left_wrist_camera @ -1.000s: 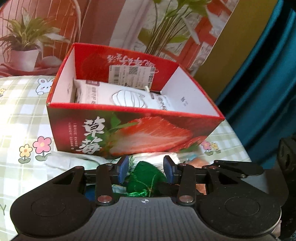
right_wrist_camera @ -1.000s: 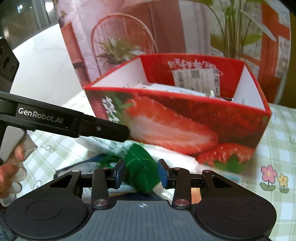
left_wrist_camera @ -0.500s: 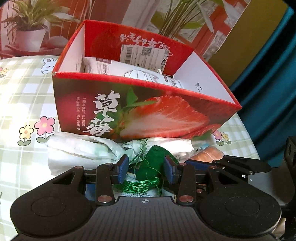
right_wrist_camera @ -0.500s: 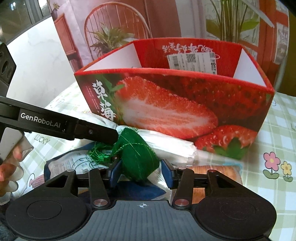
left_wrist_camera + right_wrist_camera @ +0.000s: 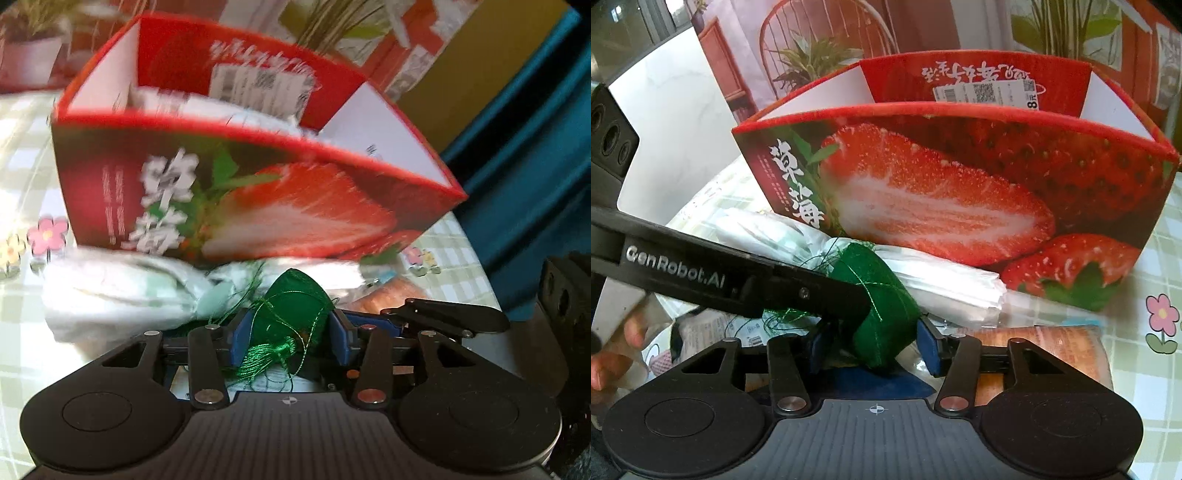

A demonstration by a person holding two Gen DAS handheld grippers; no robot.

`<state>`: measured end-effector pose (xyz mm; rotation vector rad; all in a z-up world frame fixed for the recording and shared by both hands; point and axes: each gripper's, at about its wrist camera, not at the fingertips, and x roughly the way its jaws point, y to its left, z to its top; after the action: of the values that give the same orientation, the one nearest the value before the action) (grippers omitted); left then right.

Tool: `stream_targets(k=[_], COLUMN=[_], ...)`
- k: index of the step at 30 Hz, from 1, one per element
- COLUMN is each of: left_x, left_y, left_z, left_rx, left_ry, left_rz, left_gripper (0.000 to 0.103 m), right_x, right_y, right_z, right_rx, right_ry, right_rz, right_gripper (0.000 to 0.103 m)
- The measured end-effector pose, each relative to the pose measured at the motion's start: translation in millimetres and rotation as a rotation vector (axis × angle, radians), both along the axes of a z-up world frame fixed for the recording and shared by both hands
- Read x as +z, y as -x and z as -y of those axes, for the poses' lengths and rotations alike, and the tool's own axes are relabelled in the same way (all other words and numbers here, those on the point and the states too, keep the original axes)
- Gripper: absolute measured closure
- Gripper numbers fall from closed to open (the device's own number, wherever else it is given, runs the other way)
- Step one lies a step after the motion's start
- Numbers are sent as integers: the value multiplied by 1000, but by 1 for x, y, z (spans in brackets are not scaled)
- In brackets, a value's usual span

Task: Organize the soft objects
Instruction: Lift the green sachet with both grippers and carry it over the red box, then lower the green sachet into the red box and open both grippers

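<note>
The green pouch (image 5: pixel 291 306), a small cloth shape wound with shiny green thread and trailing a tassel (image 5: pixel 264 356), sits between the blue pads of the left claw (image 5: pixel 291 332). In the left wrist view the pads stand close on both flanks of the pouch; the left pad looks to touch the cloth, but blur keeps me from telling whether either presses, and the jaws are opening a little. The pouch fills the gap at twelve o'clock from the claw's base, its pointed top leaning towards the strawberry box (image 5: pixel 258 206).

In the right wrist view the same pouch (image 5: pixel 882 317) lies between the pads of the right claw (image 5: pixel 873 345), nearer the left pad, with a clear gap before the right pad. This claw is partly open and grips nothing firmly that I can see. A black finger of the left claw (image 5: pixel 798 291) comes in from nine o'clock and lies against the pouch's left side. A hand (image 5: pixel 613 354) shows at the left edge, at about eight o'clock.

The red box stands at twelve o'clock behind the pouch on the checked worktop (image 5: pixel 1145 376), with a white packet (image 5: pixel 236 110) inside. White wrapped packs (image 5: pixel 923 280) lie along the box's front, just behind the pouch. An orange packet (image 5: pixel 1052 347) lies at three o'clock from the pouch.
</note>
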<state>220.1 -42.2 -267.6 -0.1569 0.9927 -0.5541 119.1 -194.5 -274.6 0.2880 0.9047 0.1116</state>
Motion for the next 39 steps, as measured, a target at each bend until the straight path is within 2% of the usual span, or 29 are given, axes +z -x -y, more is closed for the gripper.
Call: stream_targets(k=[5, 9, 16, 22, 29, 35, 39], left_x=[33, 65, 112, 132, 130, 162, 183], left_y=[5, 9, 17, 20, 17, 13, 3], left_z=[0, -6, -6, -3, -3, -8, -10], left_rx=[0, 4, -4, -20, -7, -2, 19], left_ry=[31, 81, 145, 170, 184, 187, 193], left_rz=[78, 170, 291, 342, 341, 433, 487], left_gripper=[56, 56, 56, 56, 56, 56, 56], right_x=[22, 53, 98, 123, 137, 161, 188], right_y=[9, 13, 9, 5, 4, -6, -22], right_z=[5, 8, 12, 11, 14, 15, 18], right_rx=[-8, -4, 15, 24, 9, 27, 37], right_ry=[-15, -1, 13, 29, 60, 105, 145], right_rz=[77, 162, 258, 304, 331, 385, 453], right_gripper=[60, 65, 65, 64, 62, 62, 62])
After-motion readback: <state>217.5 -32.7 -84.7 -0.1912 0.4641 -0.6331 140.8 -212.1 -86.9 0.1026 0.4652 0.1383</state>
